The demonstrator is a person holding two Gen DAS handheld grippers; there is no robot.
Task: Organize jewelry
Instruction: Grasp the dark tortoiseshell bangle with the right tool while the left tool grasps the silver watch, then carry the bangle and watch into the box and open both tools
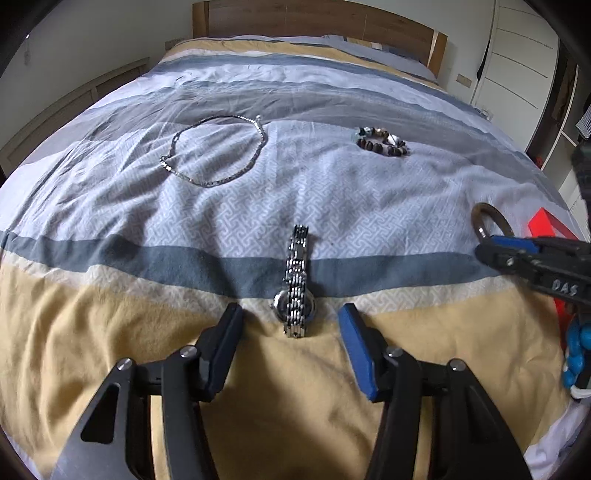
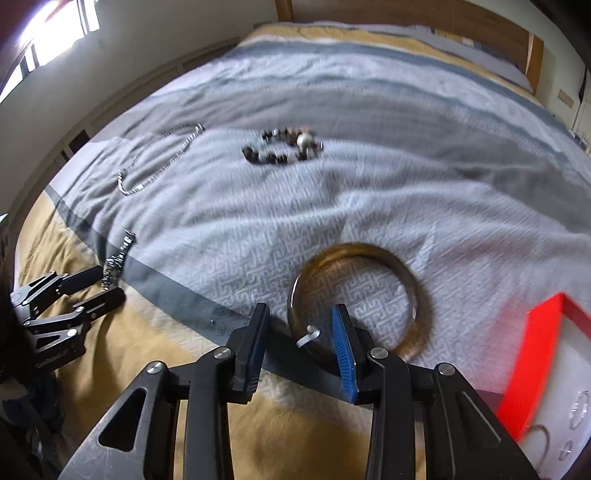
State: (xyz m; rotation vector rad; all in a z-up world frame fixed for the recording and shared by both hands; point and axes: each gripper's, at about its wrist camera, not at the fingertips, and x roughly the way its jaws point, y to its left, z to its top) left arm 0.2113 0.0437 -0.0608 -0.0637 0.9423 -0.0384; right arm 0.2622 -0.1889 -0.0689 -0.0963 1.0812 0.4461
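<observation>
A silver metal watch [image 1: 296, 291] lies on the bedspread between the fingers of my open left gripper [image 1: 291, 317], which does not touch it. A silver chain necklace [image 1: 218, 151] lies far left and a beaded bracelet [image 1: 384, 142] far right. In the right wrist view a brown bangle [image 2: 354, 295] is up off the bedspread. My right gripper [image 2: 301, 317] stands with its jaws apart, the blue finger [image 2: 341, 343] against the bangle's near rim. Whether it grips the bangle I cannot tell. The bangle [image 1: 491, 221] and right gripper [image 1: 495, 254] also show in the left wrist view.
A red-rimmed box [image 2: 532, 369] with a white inside holds small rings at the right. The bed has a striped grey, white and yellow cover [image 1: 110, 350]. A wooden headboard [image 1: 317, 18] stands at the far end. White cupboards [image 1: 517, 66] are to the right.
</observation>
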